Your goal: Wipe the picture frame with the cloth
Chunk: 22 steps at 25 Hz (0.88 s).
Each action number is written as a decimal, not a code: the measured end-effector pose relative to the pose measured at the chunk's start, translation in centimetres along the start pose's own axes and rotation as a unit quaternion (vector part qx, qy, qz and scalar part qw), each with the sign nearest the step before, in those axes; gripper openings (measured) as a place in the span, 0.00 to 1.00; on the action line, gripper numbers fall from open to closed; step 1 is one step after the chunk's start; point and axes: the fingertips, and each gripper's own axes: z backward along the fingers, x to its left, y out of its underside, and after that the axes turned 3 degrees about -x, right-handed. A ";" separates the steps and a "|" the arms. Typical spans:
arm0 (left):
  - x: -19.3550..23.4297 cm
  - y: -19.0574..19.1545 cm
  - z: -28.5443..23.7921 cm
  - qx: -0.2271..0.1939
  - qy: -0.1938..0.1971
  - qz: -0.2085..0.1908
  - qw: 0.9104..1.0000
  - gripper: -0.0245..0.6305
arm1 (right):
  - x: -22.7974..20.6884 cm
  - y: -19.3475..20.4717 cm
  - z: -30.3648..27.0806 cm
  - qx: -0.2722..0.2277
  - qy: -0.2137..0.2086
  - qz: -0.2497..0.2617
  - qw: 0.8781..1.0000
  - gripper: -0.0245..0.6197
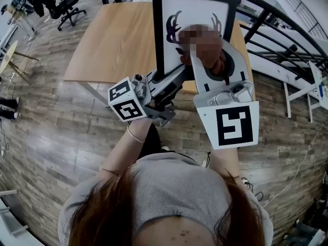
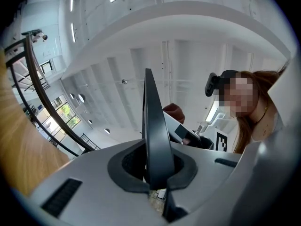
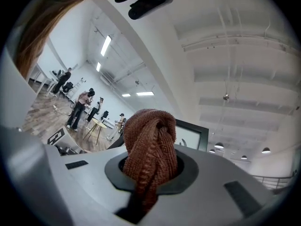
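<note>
- Wood-plank floor fills most of the head view, with a pale wooden table [image 1: 113,40] in the upper middle and a black railing [image 1: 277,22] running off to the upper right.
- I have the picture frame [image 1: 197,12], black border with an antler print, standing upright at the top centre of the head view, above the table's near edge. I cannot tell whether its bottom rests on the tabletop.
- Risk one: my left gripper [image 1: 177,75] has the frame by only a thin strip of its lower left edge. If I push hard with the cloth, I judge the frame could swing about that pinch or slide out and drop.
- Risk two: the brown cloth [image 3: 149,140] is a bunched knot, not a flat pad. If it shifts in the jaws, the hard tips of my right gripper [image 1: 212,60] could scrape the glass.
- Risk three: a wad this small covers little, so I could easily miss the corners and border.
- Left jaws: nearly pressed together, pinching the frame's dark edge [image 2: 153,126], which rises up the middle of the left gripper view.
- Right jaws: clamped on the cloth, which bulges out between them at the lower centre of the right gripper view. In the head view it sits at the picture's lower right, and I cannot tell whether it touches the glass.
</note>
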 end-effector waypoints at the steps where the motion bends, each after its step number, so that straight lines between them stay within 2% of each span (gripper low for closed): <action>1: 0.0 0.0 0.0 0.000 0.001 0.002 1.000 0.08 | 0.1 0.2 0.2 0.002 0.000 -0.004 1.000 0.11; 14: 0.1 0.0 -0.2 -0.020 0.008 0.016 1.000 0.08 | 1.2 2.4 2.3 0.016 -0.007 -0.046 0.999 0.11; 18: -0.1 -0.1 -0.2 -0.020 0.009 0.009 1.000 0.08 | 1.4 2.8 3.0 0.012 -0.010 -0.059 0.998 0.11; 22: -0.1 -0.1 -0.2 -0.021 0.006 0.001 1.000 0.08 | 1.5 4.1 4.2 0.032 -0.030 -0.061 0.997 0.11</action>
